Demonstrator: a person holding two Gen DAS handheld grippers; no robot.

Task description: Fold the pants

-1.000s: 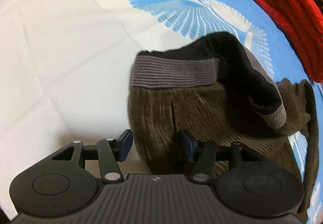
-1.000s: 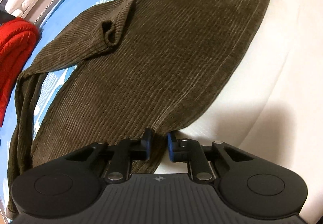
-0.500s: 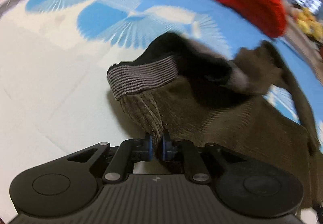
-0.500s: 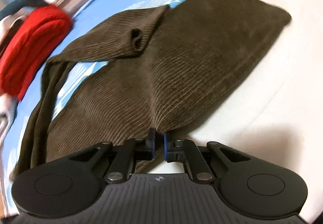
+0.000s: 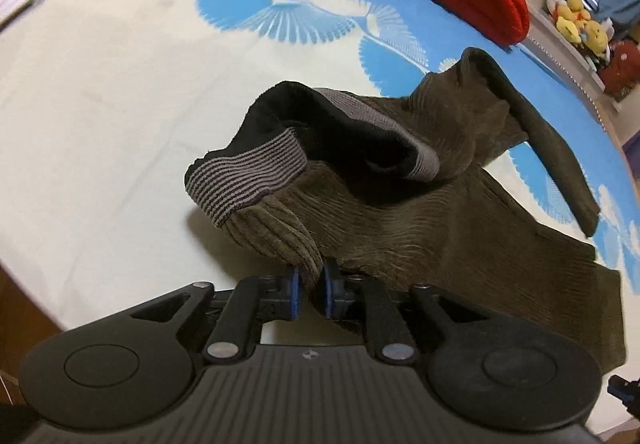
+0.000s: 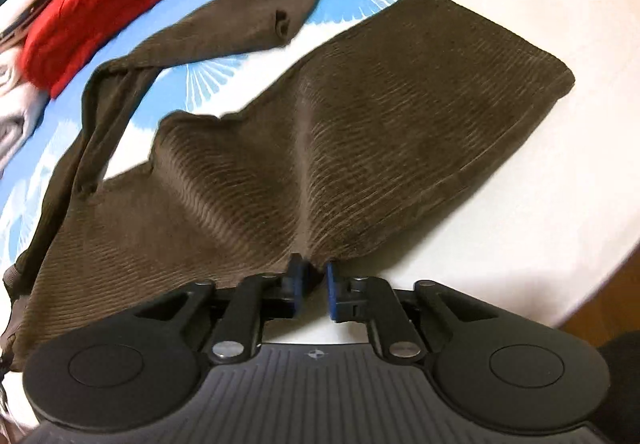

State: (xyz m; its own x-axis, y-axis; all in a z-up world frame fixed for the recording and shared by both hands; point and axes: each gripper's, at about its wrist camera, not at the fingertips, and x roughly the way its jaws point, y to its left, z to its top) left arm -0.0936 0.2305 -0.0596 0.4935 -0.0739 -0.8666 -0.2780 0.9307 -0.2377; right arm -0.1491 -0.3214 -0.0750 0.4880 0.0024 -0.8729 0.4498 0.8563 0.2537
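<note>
Item: pants (image 5: 400, 211), brown corduroy with a grey striped elastic waistband (image 5: 244, 179) and a dark lining. They are lying across a bed sheet (image 5: 100, 103) printed with blue fans, the near edge lifting off the sheet at two points and the rest draping behind. The waist end is sagging open in the left wrist view. One leg (image 6: 420, 103) is spreading flat towards its hem in the right wrist view, and the other leg (image 6: 224, 23) is trailing off, twisted, towards a red bundle (image 6: 92, 3).

Holds: the left gripper (image 5: 308, 292) is pinching a bunched fold of corduroy just below the waistband, its jaws easing apart slightly with the cloth between the blue pads. The right gripper (image 6: 312, 288) is pinching the near edge of the flat leg, its jaws likewise easing apart. A ridge of cloth is running up from that grip.

Handling, as judged: the fabric is looking soft, fairly thick and limp. It is sagging between the two holds rather than keeping any shape, and the ribbed pile is probably giving the pads good friction. The weight seems moderate. The elastic band is likely to bunch and stretch.

Where to take hold, as judged: at the side edge just below the waistband and at the matching edge further down the leg, gathering both layers, so that the cloth is hanging evenly for the fold. The twisted leg is needing straightening.
</note>
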